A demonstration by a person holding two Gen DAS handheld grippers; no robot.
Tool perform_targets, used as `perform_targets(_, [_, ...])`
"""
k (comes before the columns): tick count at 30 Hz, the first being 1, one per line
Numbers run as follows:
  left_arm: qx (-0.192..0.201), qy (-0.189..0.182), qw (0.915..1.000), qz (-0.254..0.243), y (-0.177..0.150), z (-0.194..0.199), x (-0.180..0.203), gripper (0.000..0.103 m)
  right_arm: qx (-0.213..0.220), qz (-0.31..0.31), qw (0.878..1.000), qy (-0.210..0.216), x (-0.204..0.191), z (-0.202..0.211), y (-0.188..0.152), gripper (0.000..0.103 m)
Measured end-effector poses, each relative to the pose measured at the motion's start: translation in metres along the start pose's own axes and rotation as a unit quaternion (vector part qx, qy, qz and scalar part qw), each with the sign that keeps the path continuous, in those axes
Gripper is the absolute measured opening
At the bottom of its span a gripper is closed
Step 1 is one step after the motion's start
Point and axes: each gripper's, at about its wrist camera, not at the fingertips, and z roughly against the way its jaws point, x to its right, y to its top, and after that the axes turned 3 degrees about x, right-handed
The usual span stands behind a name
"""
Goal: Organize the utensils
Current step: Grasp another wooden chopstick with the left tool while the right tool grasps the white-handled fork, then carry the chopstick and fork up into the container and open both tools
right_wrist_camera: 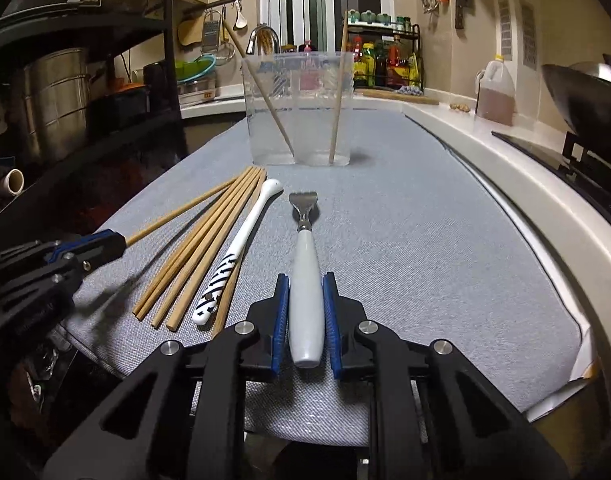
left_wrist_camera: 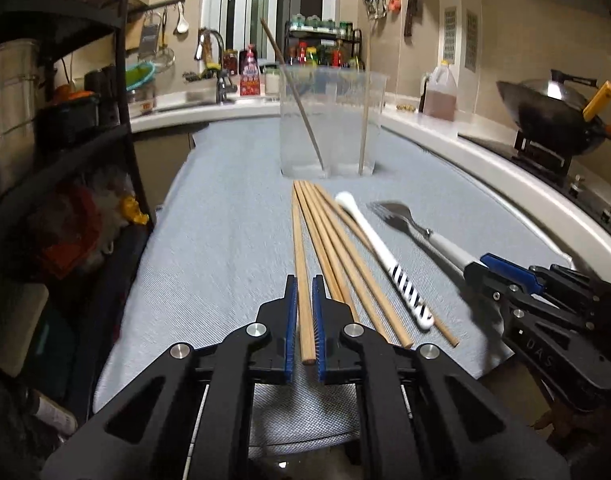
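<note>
1. Left gripper (left_wrist_camera: pixel 304 312) closed narrow on one chopstick (left_wrist_camera: pixel 301 264), near-end grip, so it can be lifted and tipped upright.
2. Right gripper (right_wrist_camera: pixel 306 316) clamps the fork (right_wrist_camera: pixel 304 240) by its white handle, tines ahead.
3. Remaining chopsticks (right_wrist_camera: pixel 193 256) and striped spoon (right_wrist_camera: pixel 241 248) lie mid-mat (right_wrist_camera: pixel 425 240), toward its left edge.
4. Clear container (right_wrist_camera: pixel 299 108) at mat's far end holds two sticks; likely the drop target.

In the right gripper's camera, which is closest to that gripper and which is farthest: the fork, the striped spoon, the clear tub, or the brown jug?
1. Fork: between the right gripper's fingers.
2. Striped spoon: just left, on the cloth.
3. Clear tub: straight ahead, up the cloth.
4. Brown jug: far right, on the counter.
</note>
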Motion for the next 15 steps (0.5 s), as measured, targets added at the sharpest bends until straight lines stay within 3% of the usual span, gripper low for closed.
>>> perform_targets(15, [0.075, -0.031, 0.9966, -0.011, 0.046, 0.048, 0.004, 0.006, 0.075, -0.016, 0.997, -0.005, 0.012, 0.050, 0.052, 0.018])
